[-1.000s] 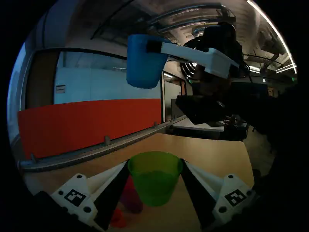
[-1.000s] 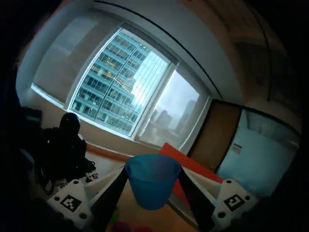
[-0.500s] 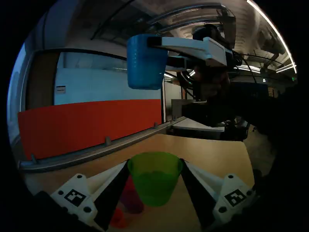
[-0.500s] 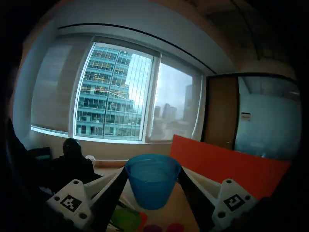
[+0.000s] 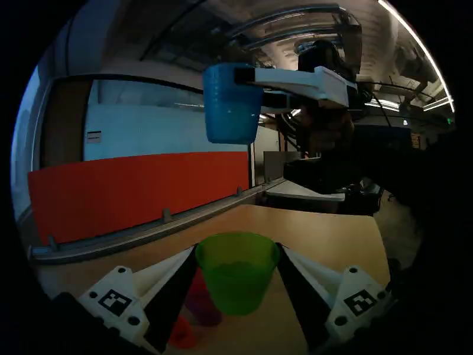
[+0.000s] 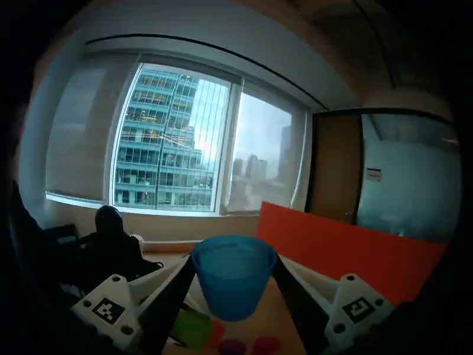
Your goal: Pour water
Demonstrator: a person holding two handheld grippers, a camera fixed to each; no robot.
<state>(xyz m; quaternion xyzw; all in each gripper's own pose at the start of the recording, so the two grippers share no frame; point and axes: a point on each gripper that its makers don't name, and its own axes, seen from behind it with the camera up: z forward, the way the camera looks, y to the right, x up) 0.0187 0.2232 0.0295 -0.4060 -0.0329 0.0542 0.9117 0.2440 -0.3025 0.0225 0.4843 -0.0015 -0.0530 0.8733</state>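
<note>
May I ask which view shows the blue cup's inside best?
The right gripper view: the blue cup sits close up, rim and inside facing the camera. The left gripper view shows it side-on, farther off, in the right gripper.

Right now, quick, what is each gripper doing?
Left gripper: closed, holding the green cup.
Right gripper: closed, holding the blue cup.
</note>
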